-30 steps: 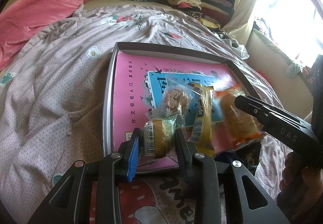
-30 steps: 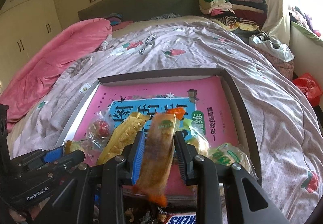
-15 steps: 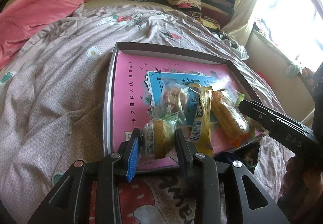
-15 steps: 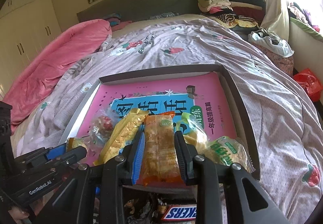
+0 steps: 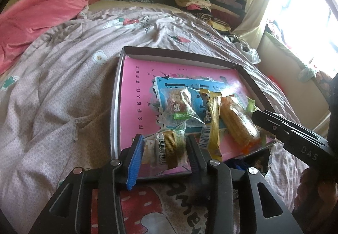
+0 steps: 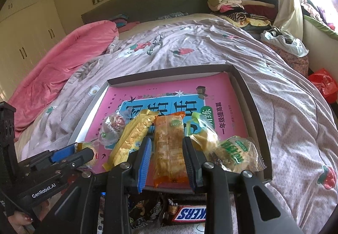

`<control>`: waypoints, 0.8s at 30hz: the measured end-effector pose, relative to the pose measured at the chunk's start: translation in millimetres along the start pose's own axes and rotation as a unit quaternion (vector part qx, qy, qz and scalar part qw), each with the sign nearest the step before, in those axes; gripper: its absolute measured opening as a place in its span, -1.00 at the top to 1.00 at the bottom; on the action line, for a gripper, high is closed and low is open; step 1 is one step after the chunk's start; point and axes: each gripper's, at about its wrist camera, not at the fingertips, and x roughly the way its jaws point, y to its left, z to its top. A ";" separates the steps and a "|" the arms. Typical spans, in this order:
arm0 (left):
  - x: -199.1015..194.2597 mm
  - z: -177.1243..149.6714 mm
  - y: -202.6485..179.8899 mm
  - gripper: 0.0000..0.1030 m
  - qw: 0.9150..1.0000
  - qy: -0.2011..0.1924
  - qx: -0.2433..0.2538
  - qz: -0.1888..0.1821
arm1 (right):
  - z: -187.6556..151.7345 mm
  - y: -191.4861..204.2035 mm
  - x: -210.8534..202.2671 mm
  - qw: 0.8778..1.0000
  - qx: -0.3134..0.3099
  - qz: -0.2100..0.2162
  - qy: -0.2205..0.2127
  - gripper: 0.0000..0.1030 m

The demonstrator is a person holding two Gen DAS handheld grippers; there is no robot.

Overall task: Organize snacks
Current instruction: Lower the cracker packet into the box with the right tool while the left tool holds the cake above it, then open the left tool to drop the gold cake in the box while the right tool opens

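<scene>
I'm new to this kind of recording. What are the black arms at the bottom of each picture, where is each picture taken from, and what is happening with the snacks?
There is no robot here. A person holds a pair of black tongs in each hand, and a camera on each looks along its two fingers. One picture is from the left tongs, the other from the right tongs. On the bed lies a shallow tray holding a pink book with a row of wrapped snacks on it. The left tongs have just been opening, with a small wrapped cake between them. The right tongs grip an orange packet.
</scene>
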 end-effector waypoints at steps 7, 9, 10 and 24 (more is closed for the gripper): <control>-5.1 2.3 1.3 -0.01 1.000 -0.001 -0.009 -0.012 | 0.1 2.6 -3.6 1.000 -0.003 -0.005 -0.007 0.40; -7.2 2.5 0.5 -0.06 1.000 -0.002 -0.009 -0.014 | 0.7 3.0 -5.7 1.000 -0.004 -0.004 -0.010 0.40; -8.1 2.4 0.2 -0.07 1.000 -0.002 -0.008 -0.013 | 1.1 2.9 -6.7 1.000 -0.004 -0.004 -0.011 0.40; -23.3 6.2 -0.4 -0.32 1.000 -0.017 -0.010 -0.014 | 7.8 -5.6 -22.6 0.999 0.014 0.001 -0.031 0.17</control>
